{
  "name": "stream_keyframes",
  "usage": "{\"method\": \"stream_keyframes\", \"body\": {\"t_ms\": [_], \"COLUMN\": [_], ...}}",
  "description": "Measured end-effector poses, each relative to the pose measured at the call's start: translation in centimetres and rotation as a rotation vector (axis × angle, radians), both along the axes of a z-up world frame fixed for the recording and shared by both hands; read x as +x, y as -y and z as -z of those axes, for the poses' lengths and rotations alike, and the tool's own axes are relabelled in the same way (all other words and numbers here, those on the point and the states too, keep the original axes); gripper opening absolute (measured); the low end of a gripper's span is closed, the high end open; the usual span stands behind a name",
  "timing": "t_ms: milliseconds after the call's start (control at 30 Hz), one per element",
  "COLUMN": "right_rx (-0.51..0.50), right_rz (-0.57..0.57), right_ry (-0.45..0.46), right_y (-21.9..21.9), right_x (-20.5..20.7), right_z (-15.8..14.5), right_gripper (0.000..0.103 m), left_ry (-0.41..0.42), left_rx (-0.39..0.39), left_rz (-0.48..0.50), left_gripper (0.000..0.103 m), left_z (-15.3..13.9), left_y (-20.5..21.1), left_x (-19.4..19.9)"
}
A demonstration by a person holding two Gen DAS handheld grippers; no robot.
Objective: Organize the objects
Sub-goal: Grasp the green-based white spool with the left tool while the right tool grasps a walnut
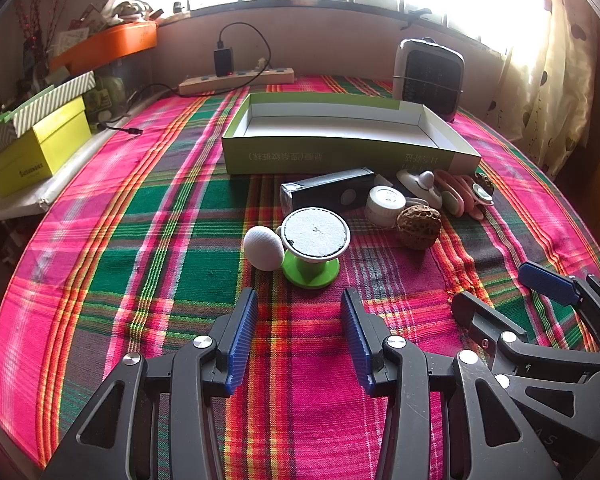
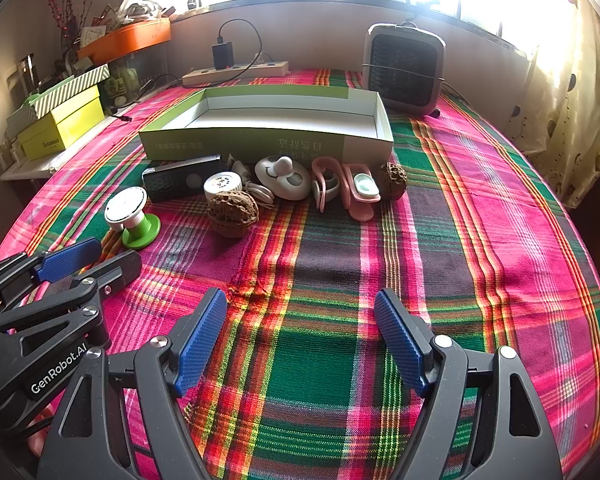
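Green-based spool [image 1: 314,250] ahead of left gripper [image 1: 300,300]

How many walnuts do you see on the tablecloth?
2. One walnut lies in front of the white jar, near the middle of the row. The other walnut is at the row's right end, beside the green box's corner. More could be hidden behind items.

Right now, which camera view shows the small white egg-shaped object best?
The left wrist view: the small white egg-shaped object lies unobstructed beside the green-based white-topped spool. In the right wrist view that spool stands where the egg would be, so it cannot be made out.
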State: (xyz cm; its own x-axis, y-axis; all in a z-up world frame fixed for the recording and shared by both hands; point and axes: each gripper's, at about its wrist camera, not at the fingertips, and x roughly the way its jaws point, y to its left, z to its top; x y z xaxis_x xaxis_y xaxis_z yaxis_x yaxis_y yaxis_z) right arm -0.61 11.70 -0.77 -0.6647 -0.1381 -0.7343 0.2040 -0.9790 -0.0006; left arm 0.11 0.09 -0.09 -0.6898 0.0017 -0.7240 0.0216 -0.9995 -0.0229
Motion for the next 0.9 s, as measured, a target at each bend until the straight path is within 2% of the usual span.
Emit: {"method": "stream_keyframes", "body": {"t_ms": [367,567,900], "right_rx": [0.000,0.001,0.008], "right_rz": [-0.001,-0.031,-0.043], "right_ry": [0.000,0.007,0.008], "right_y": [-0.01,-0.03,0.51], "right_x": [-0.02,-0.11,-0.46], "right_z": [0.12,0.36,0.15], "right_gripper": [0.077,0.077,0.077], "left_ry": [0.006,0.009,0.004], "left_rx": [-0.005,0.041,0.013], "left_rz": [0.025,0.049,0.055], "left_gripper": [0.040,0.040,0.040], "left_z": [-0.10,-0.20,-0.20], "left_y": [0.01,0.78,0.48], "left_x": [-0.18,-0.58,-0.85]}}
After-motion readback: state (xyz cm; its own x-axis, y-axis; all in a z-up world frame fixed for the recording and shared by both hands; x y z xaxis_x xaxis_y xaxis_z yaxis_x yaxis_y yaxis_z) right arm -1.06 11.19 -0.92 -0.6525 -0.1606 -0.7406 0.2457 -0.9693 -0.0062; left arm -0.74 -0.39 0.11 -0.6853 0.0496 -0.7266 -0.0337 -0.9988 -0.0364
